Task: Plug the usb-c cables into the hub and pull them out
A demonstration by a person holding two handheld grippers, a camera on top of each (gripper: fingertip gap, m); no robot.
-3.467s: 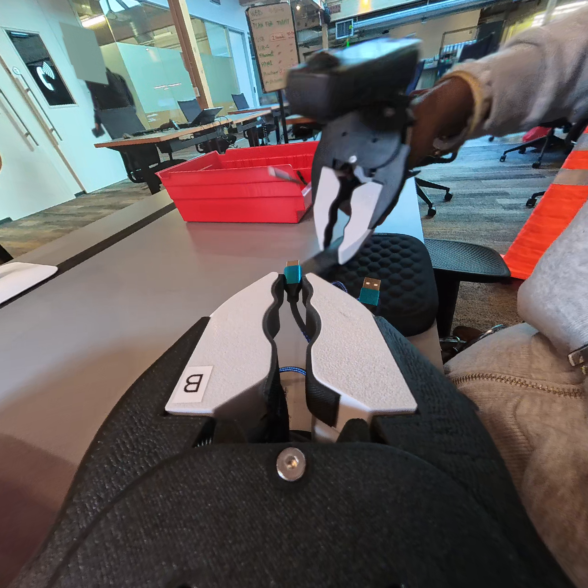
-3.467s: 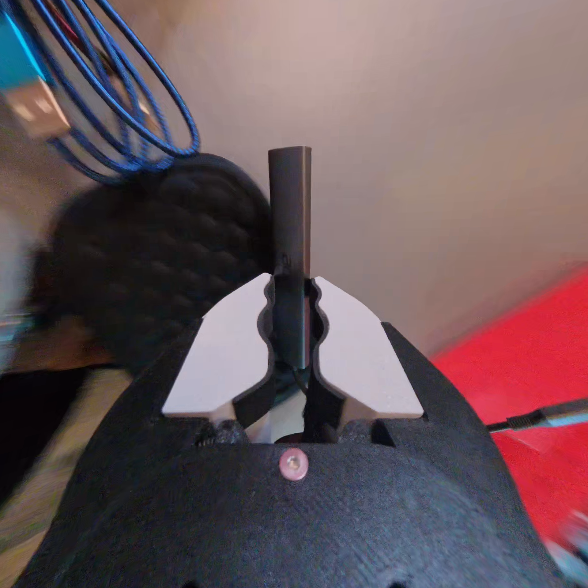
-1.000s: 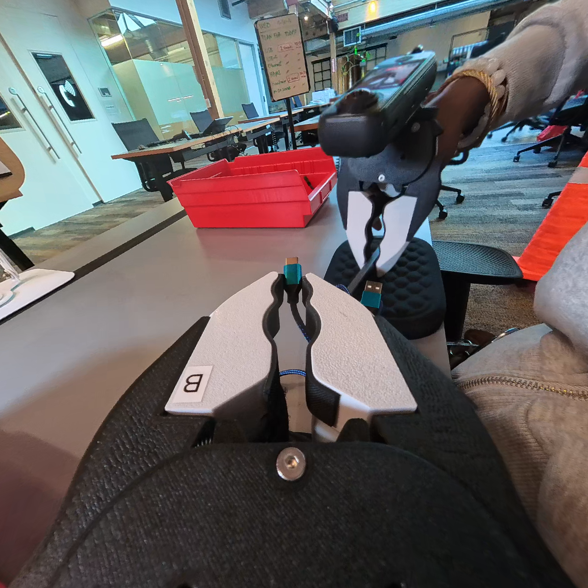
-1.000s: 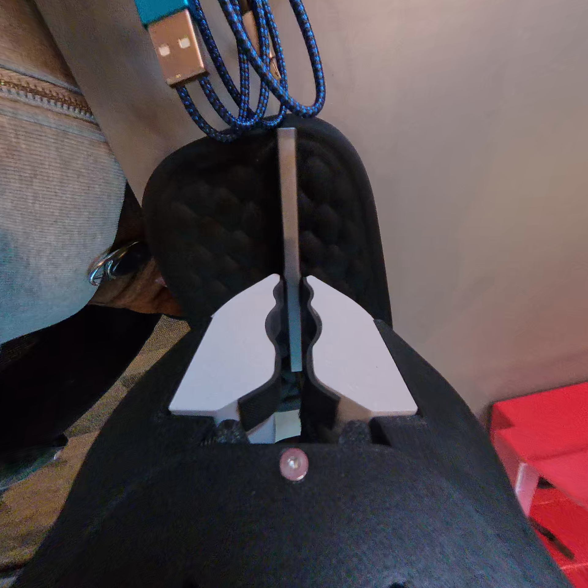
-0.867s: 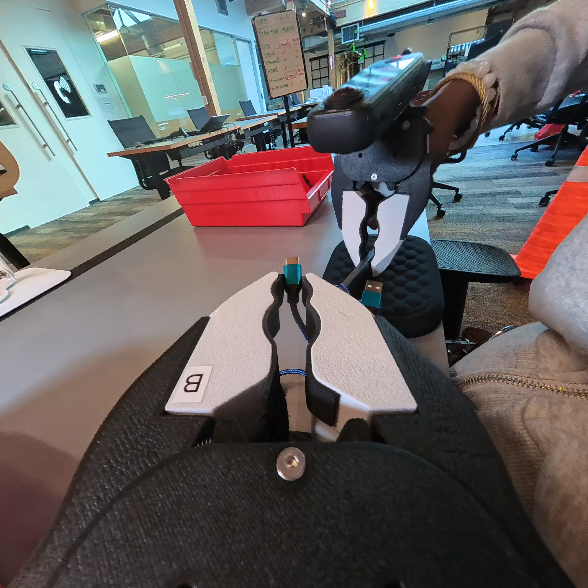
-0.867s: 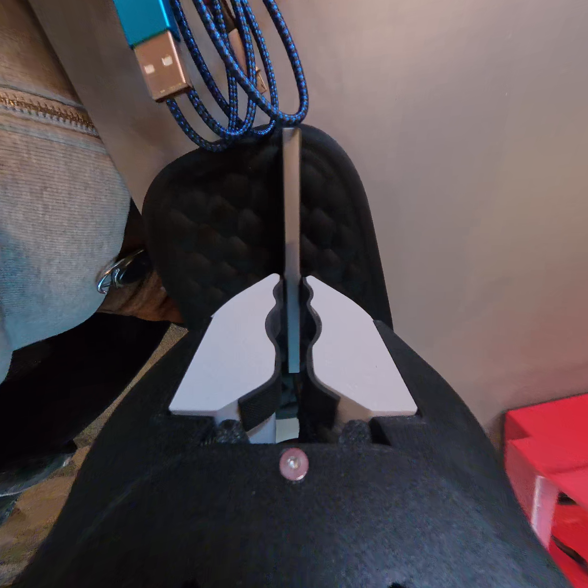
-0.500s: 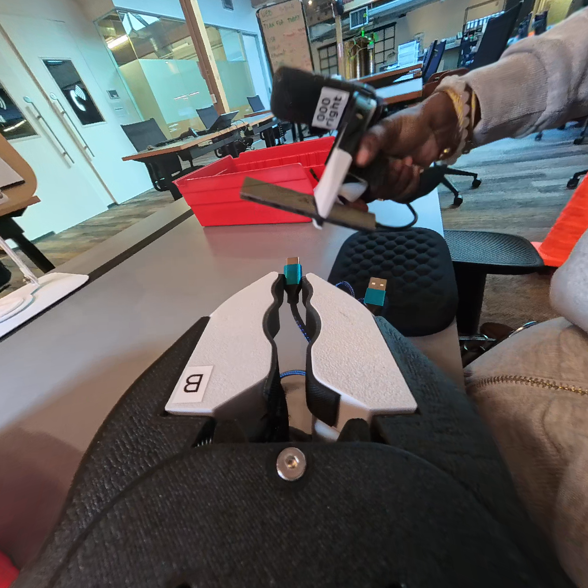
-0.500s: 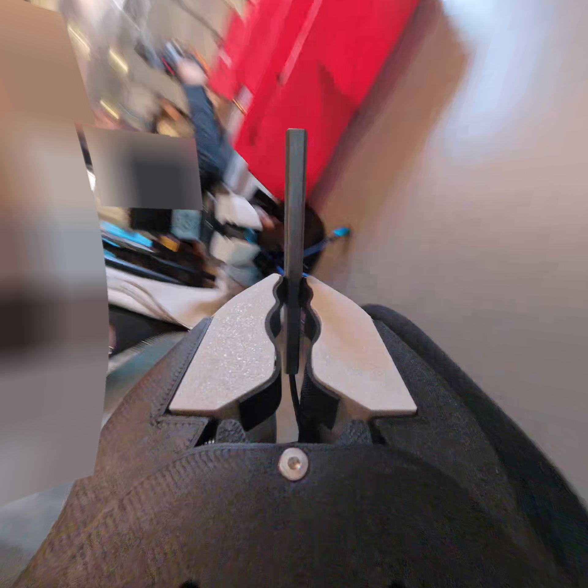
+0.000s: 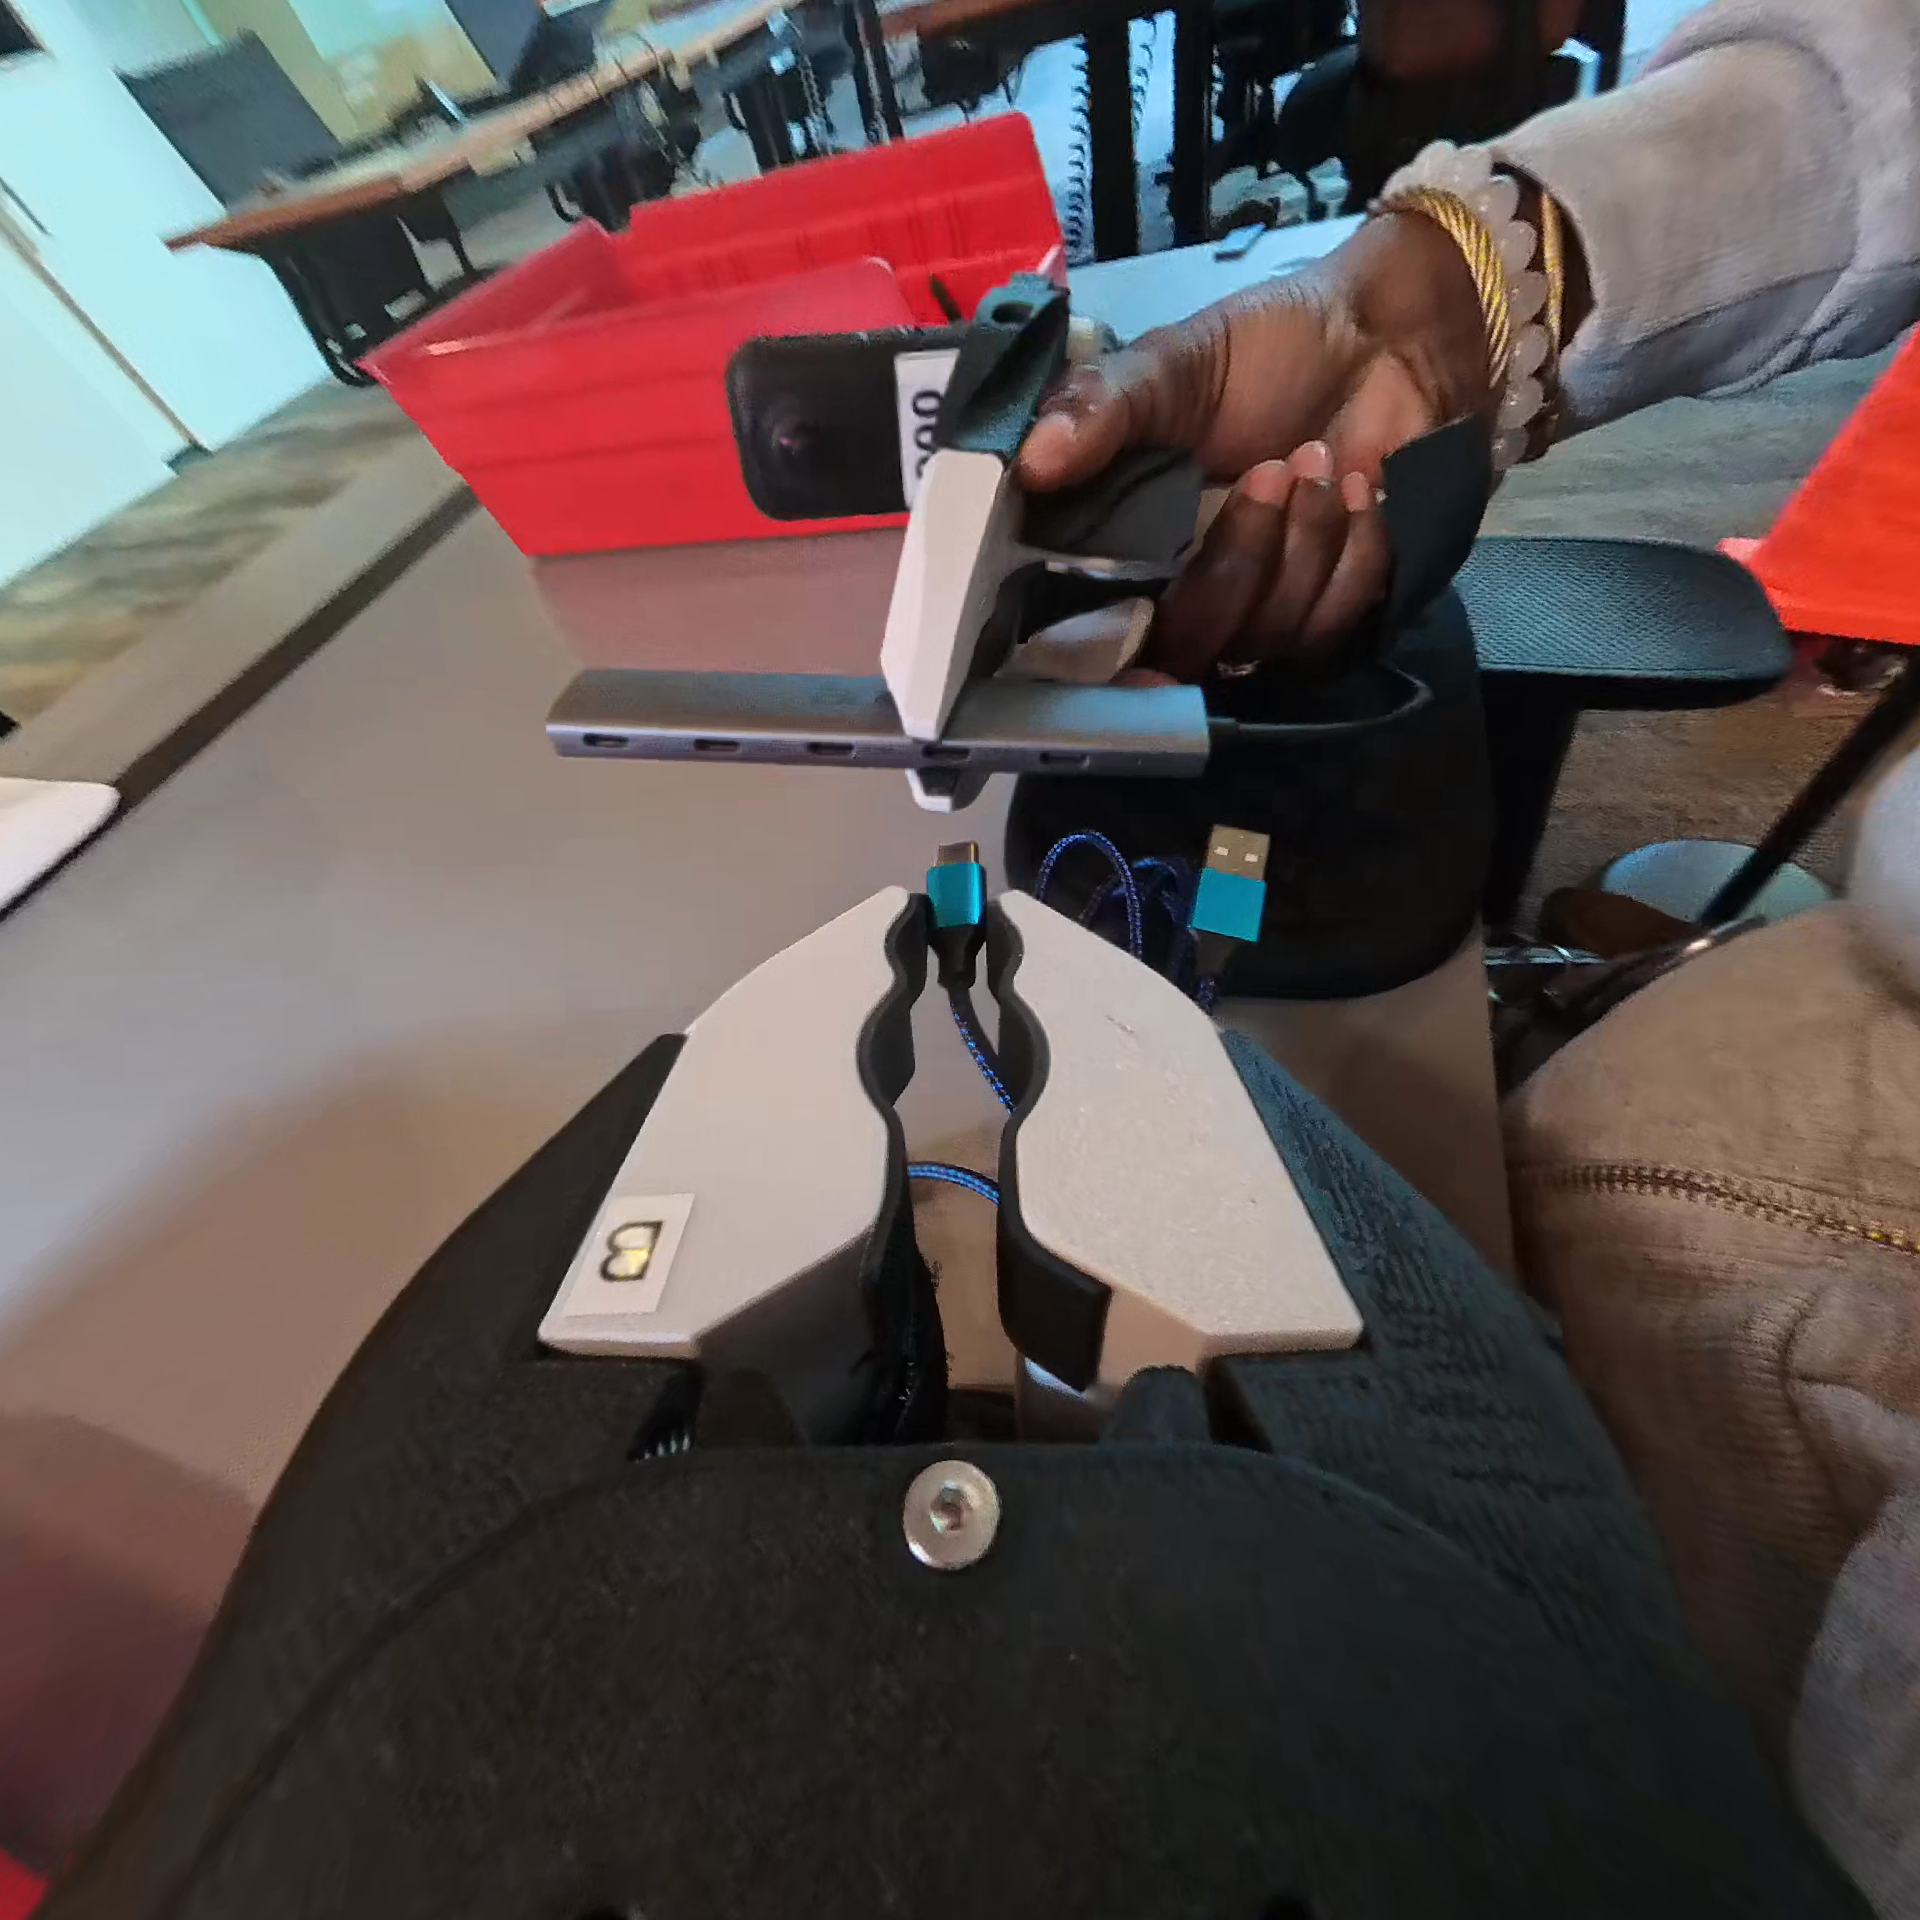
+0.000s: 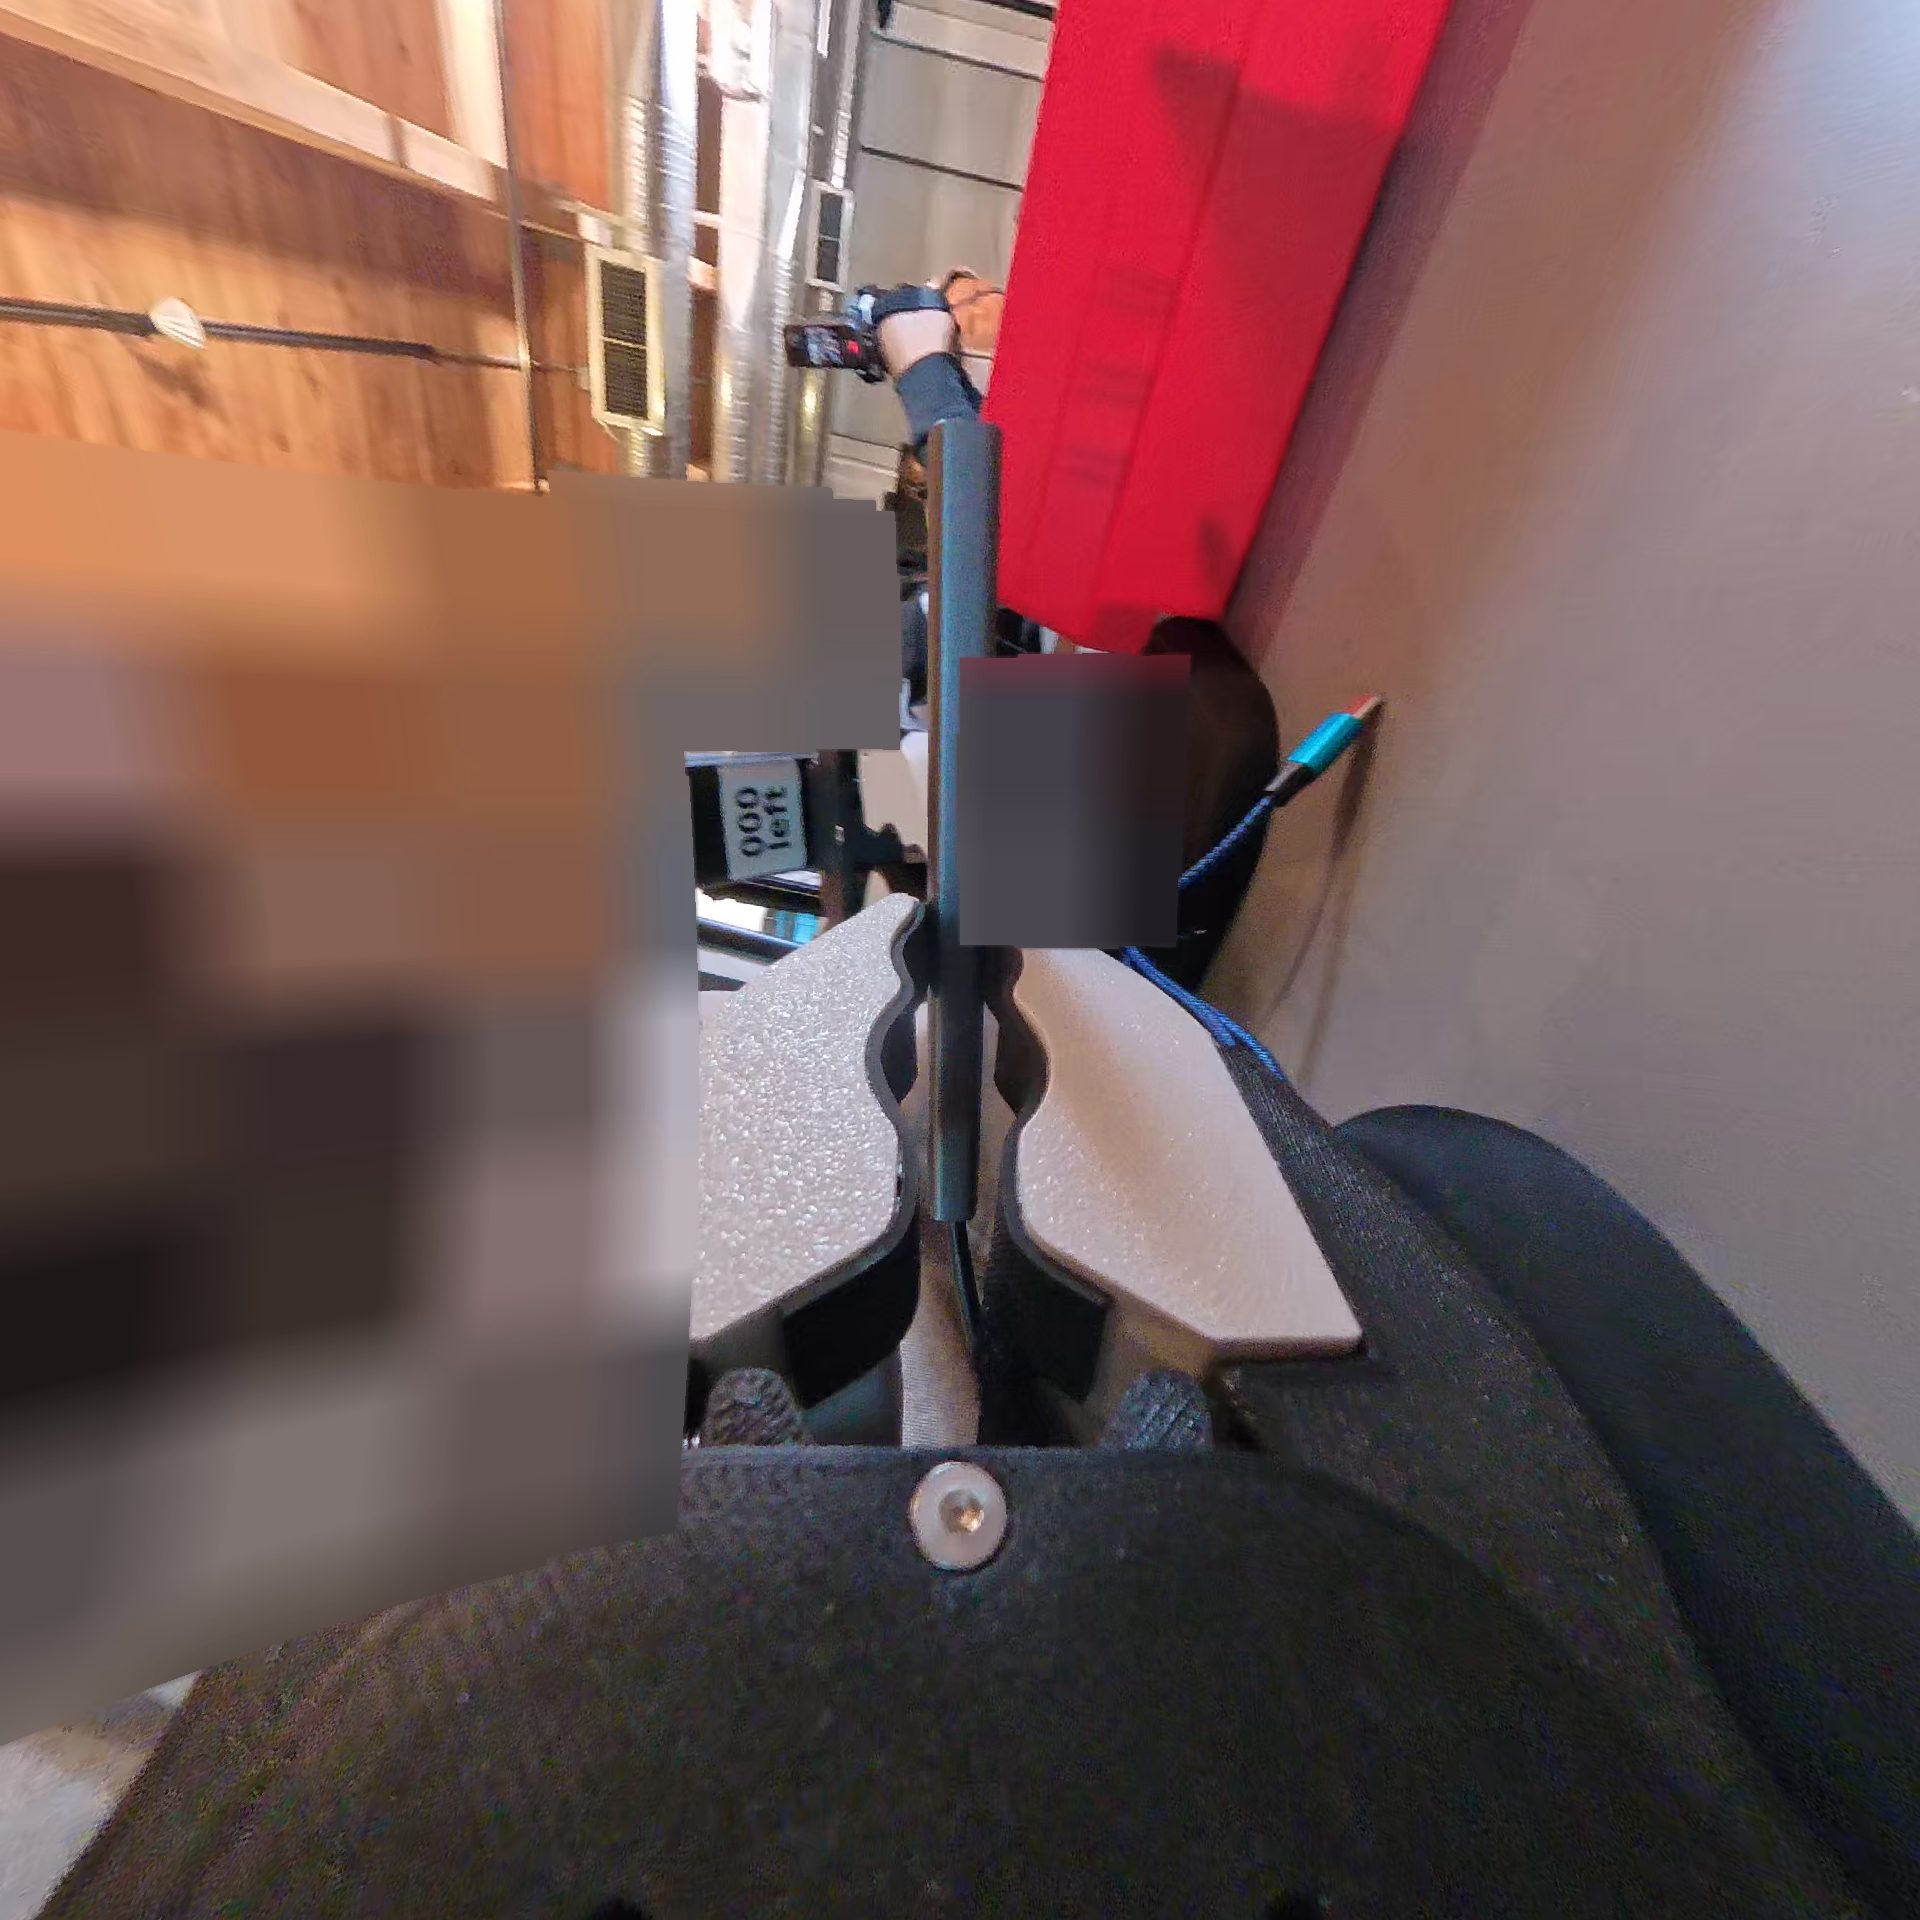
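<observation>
Two grippers meet above a grey table point(image 9: 312, 935): the left gripper point(image 9: 956, 914) pinches a teal-collared USB-C plug point(image 9: 954, 896) on blue braided cable, its tip just short of the slim grey hub point(image 9: 727, 717) clamped crosswise ahead by the right gripper point(image 9: 940, 717), ports facing it.

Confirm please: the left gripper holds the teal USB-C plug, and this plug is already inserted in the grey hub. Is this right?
Not fully. The left gripper does hold the teal USB-C plug, but the left wrist view shows a gap between the plug and the grey hub: it is not yet inserted.
</observation>
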